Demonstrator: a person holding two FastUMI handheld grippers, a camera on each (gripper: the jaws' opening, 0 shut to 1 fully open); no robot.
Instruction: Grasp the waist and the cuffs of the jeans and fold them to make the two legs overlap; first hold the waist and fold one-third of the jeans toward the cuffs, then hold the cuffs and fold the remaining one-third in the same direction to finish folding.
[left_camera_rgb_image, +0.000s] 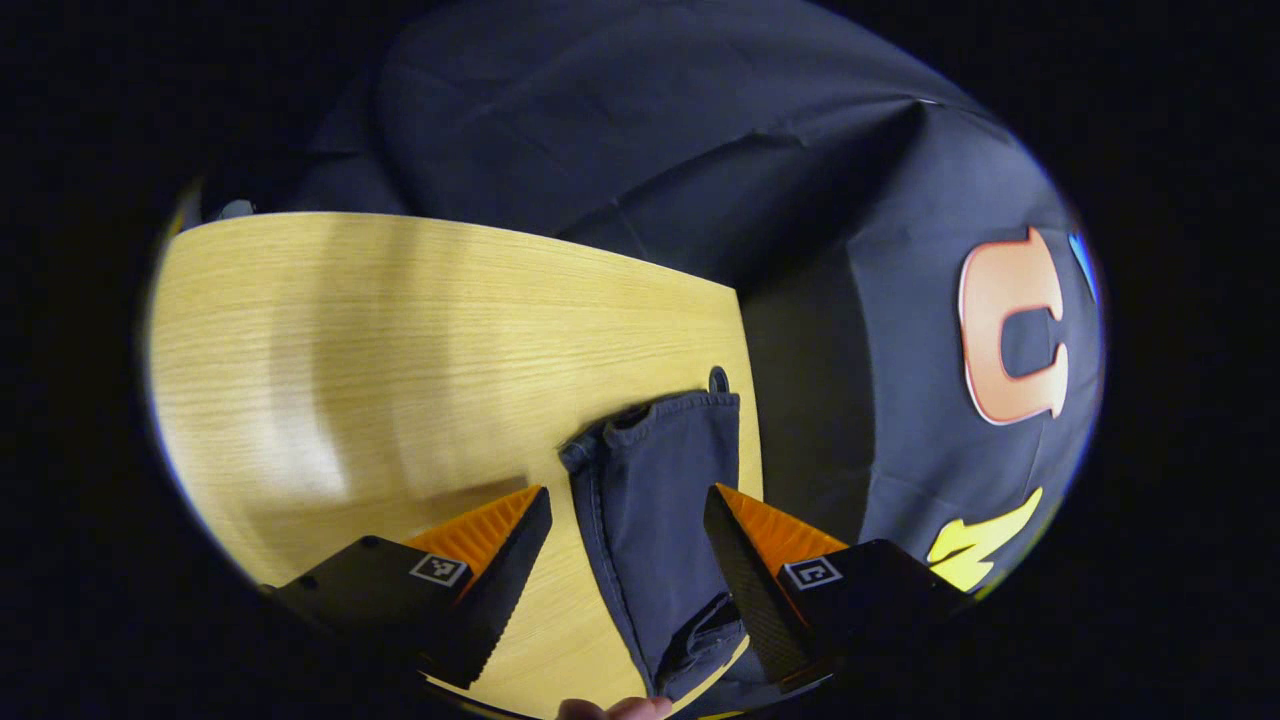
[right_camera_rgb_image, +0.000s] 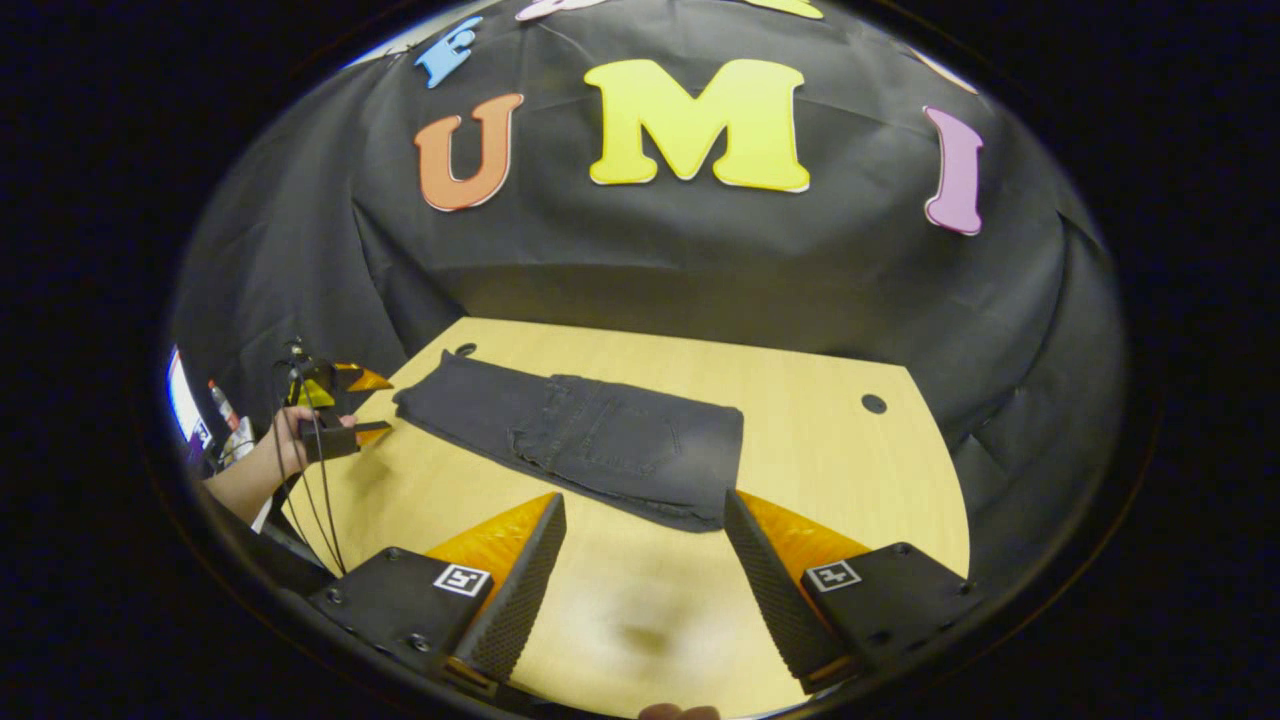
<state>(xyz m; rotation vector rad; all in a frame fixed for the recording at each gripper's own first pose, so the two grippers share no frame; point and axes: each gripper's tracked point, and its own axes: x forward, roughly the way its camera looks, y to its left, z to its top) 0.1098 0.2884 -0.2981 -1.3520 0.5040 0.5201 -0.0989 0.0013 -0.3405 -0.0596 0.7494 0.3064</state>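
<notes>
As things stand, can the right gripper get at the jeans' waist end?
Probably yes: the right gripper is open, and only bare table lies between it and the near edge of the jeans; nothing blocks it.

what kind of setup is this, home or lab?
Likely a lab recording booth, not a home: black cloth wall behind a bare wooden table, dark jeans laid out, and handheld grippers with cables.

We hold both tools with jaws spread wide: left tool (left_camera_rgb_image: 628, 510), right tool (right_camera_rgb_image: 645, 518), each gripping nothing.
</notes>
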